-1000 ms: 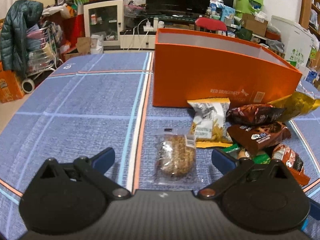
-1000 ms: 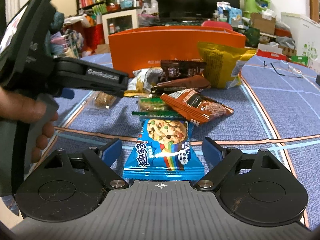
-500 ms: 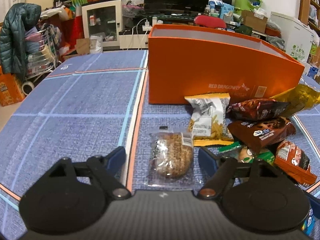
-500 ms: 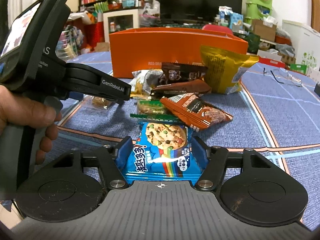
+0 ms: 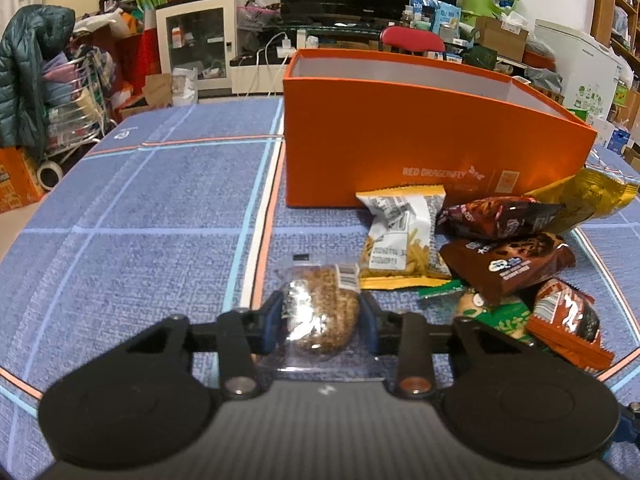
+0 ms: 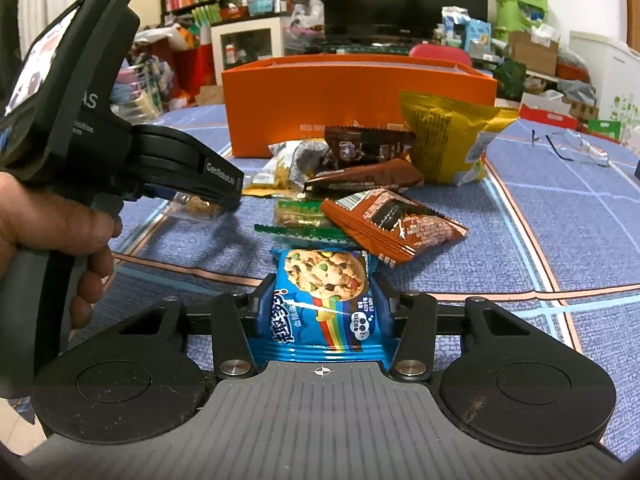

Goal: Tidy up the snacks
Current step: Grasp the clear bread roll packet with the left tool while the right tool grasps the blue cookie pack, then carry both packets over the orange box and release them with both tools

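Right wrist: cookie packet (image 6: 322, 304) between tool (image 6: 320, 312) pads

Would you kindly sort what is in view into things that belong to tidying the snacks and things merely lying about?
Belongs to the job:
clear-wrapped cake in the left claw
blue cookie packet, right claw closing on it
snack pile
orange box

Just lying about:
eyeglasses
red chair
green jacket
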Demonstrator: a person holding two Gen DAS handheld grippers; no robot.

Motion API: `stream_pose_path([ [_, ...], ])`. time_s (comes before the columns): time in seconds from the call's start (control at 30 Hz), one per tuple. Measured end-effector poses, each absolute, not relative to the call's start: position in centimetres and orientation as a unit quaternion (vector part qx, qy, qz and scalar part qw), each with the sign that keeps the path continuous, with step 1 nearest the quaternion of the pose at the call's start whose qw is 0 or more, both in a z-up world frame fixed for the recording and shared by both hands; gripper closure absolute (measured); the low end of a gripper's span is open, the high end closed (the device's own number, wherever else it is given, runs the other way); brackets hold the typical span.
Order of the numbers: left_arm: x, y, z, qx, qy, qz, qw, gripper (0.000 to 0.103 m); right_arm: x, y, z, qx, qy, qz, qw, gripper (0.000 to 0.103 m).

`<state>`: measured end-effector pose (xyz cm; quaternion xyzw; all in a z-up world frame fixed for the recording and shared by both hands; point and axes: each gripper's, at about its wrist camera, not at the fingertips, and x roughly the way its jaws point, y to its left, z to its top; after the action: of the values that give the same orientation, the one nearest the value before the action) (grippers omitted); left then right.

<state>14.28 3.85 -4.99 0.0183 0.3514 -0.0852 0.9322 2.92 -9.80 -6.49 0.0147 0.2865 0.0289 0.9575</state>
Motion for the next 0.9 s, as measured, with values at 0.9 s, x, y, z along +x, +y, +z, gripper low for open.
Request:
stream_pose_path([
  [0.9,13.1,5.0,4.1,0.006,0.294,-0.068,0.953,0.07,2.8,-13.4,2.5,-0.003,0.21,0.036,0.977,0.071],
])
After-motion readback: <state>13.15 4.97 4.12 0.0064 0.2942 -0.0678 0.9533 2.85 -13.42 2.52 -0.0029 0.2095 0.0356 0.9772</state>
